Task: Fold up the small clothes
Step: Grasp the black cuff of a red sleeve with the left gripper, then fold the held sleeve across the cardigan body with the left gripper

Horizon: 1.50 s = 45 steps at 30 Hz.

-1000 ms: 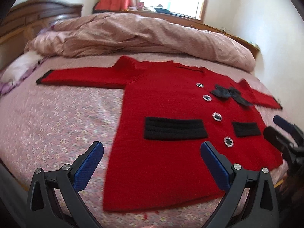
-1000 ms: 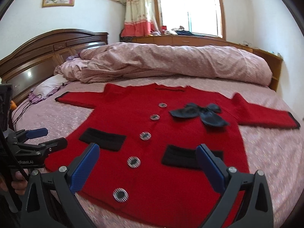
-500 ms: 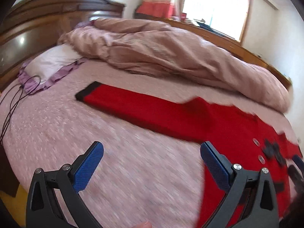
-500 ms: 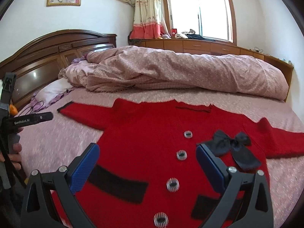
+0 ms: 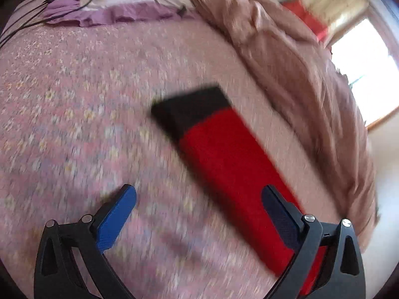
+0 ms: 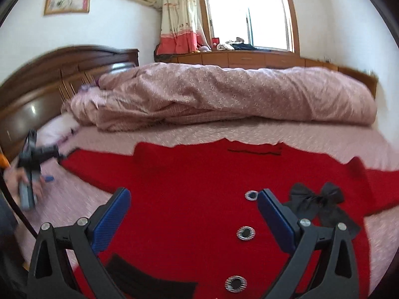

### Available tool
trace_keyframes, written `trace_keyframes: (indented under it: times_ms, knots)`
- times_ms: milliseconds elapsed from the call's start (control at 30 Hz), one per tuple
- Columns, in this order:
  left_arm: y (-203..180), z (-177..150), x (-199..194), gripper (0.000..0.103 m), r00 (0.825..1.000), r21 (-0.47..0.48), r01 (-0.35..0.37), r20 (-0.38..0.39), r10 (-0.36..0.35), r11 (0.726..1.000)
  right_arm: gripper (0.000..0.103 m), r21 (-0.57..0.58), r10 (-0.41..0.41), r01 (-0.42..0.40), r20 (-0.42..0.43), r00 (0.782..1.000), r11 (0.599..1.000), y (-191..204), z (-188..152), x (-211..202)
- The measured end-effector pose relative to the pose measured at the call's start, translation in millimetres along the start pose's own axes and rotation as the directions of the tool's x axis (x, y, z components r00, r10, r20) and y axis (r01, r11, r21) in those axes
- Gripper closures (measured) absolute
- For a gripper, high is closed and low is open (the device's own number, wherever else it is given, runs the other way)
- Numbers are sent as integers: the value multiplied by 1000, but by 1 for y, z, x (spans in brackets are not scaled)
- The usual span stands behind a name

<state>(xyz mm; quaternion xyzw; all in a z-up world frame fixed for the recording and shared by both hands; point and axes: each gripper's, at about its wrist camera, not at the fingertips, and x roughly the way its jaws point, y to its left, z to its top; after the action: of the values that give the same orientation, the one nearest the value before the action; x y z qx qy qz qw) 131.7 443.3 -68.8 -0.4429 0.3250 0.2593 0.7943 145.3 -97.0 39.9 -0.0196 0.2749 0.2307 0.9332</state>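
Nothing looks folded yet: the red cardigan (image 6: 199,199) lies flat and buttoned on the bed (image 6: 311,137), both sleeves out, while the left gripper (image 5: 199,199) hangs spread wide above the black-cuffed sleeve (image 5: 224,154) and the right gripper (image 6: 194,199), equally spread, hovers empty over the chest.

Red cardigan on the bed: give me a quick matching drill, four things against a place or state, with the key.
Things:
1. sleeve cuff
2. black bow
3. left gripper
4. rolled duvet

Places or states:
A. jaws open, above the sleeve
B. black band at the sleeve end, flat on the bedspread
C. heaped along the far side of the bed
D. lying on the cardigan, right of the button row

Pairs: 1-B, 2-D, 3-A, 4-C
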Motion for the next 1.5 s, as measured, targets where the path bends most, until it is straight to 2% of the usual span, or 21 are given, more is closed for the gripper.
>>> trace_keyframes:
  times_ms: [167, 333, 467, 533, 600, 667, 733, 767, 833, 900, 967, 1033, 1100, 1200, 1300, 1367, 1433, 1500]
  knots:
    - [10, 24, 12, 5, 998, -44, 63, 5, -63, 997, 0, 17, 23, -23, -2, 1000, 1000, -8, 2, 3]
    - [22, 42, 18, 5, 990, -123, 141, 34, -138, 982, 0, 28, -15, 15, -19, 1000, 999, -20, 1, 11]
    - [27, 48, 17, 7, 984, -136, 175, 52, -169, 975, 0, 70, -35, 36, -10, 999, 997, -36, 7, 12]
    - [25, 45, 16, 19, 987, -130, 161, 45, -157, 978, 0, 82, -49, 49, -1, 999, 995, -42, 8, 10]
    - [26, 43, 15, 25, 989, -120, 149, 36, -146, 982, 0, 95, -58, 58, 2, 998, 994, -48, 9, 9]
    - [27, 41, 15, 41, 990, -120, 142, 38, -138, 983, 0, 110, -60, 60, -5, 998, 992, -51, 9, 11]
    - [29, 41, 20, 63, 991, -136, 131, 33, -128, 982, 0, 114, -61, 63, -14, 998, 991, -53, 8, 13]
    - [31, 40, 21, 69, 992, -137, 127, 35, -123, 982, 0, 111, -63, 65, -19, 998, 992, -53, 7, 13]
    - [34, 41, 25, 93, 994, -141, 111, 18, -110, 984, 0, 102, -66, 68, -19, 998, 993, -52, 6, 13]
    - [40, 39, 26, 98, 991, -183, 130, 15, -130, 974, 0, 91, -68, 69, -17, 998, 993, -50, 5, 13]
    - [44, 36, 20, 99, 984, -250, 178, 29, -176, 952, 0, 80, -70, 72, -21, 997, 994, -50, 6, 13]
    - [37, 34, 9, 100, 976, -249, 217, 62, -208, 944, 0, 78, -79, 80, -22, 997, 994, -51, 7, 14]
    - [18, 32, -7, 100, 970, -209, 237, 97, -221, 949, 0, 88, -83, 84, -14, 996, 993, -55, 10, 10]
    - [-29, 21, -31, 100, 942, -147, 326, 130, -309, 934, 0, 100, -95, 95, -1, 995, 990, -64, 15, 4]
    - [-99, -3, -59, 100, 911, 6, 391, 138, -388, 920, 0, 133, -120, 117, 17, 993, 984, -81, 20, -9]
    - [-155, -33, -80, 100, 881, 113, 444, 125, -456, 889, 0, 169, -126, 118, 42, 991, 979, -98, 24, -23]
    - [-196, -60, -95, 100, 859, 173, 480, 108, -501, 860, 0, 181, -147, 133, 64, 987, 974, -116, 28, -35]
    - [-248, -97, -103, 100, 828, 224, 530, 72, -556, 818, 0, 173, -190, 174, 81, 978, 969, -137, 31, -47]
